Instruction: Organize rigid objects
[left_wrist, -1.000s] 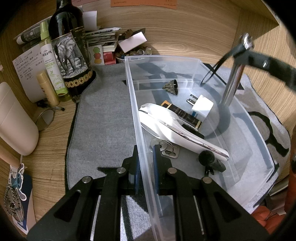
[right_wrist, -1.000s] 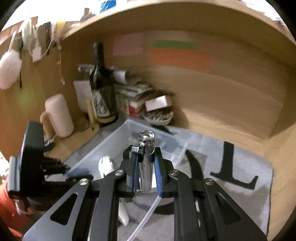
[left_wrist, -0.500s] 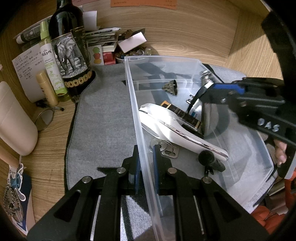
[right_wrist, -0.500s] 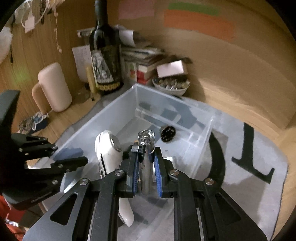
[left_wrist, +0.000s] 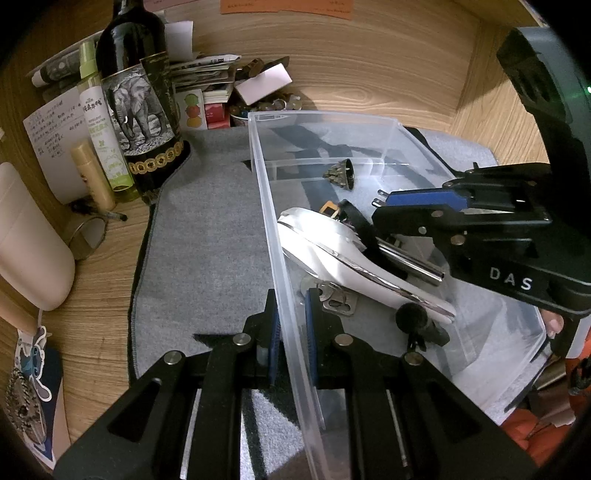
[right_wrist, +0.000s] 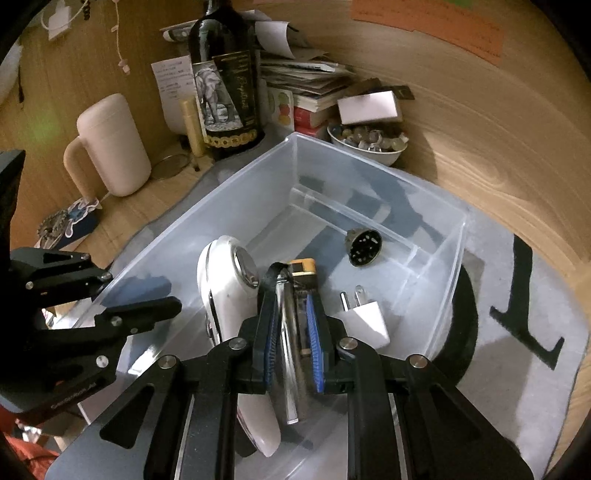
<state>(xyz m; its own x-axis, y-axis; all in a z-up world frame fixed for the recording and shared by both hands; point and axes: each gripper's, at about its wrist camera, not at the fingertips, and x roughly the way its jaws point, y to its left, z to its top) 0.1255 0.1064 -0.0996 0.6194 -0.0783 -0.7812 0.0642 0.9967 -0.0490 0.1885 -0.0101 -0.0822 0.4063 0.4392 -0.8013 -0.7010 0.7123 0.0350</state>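
One clear plastic bin (left_wrist: 266, 192) stood on one grey mat (left_wrist: 207, 229) on the wooden worktop (left_wrist: 107, 266). The left gripper (left_wrist: 290, 332) was clamped on the bin's near left wall, one pad inside, one outside.

The right gripper (right_wrist: 291, 332) was down inside the bin, jaws closed on one chrome cylinder (right_wrist: 286, 332) with a black strap at its far end; the cylinder lay tilted beside the white device. Whether it touched the floor of the bin could not be told.

Count in the bin, main compartment:
- white handheld device (right_wrist: 221, 284), 1, along the left wall
- white plug adapter (right_wrist: 364, 317), 1, two prongs, toward the right wall
- dark round studded piece (right_wrist: 362, 242), 1, by the divider
- small black-and-orange item (right_wrist: 304, 267), 1, partly hidden
- metal key tag (left_wrist: 336, 301), 1, under the white device
- small black knob (left_wrist: 412, 317), 1, near the front

Far compartment behind the divider: nothing seen.

Off the mat's far left corner: wine bottle (right_wrist: 225, 81), 1; cream mug (right_wrist: 114, 144), 1.
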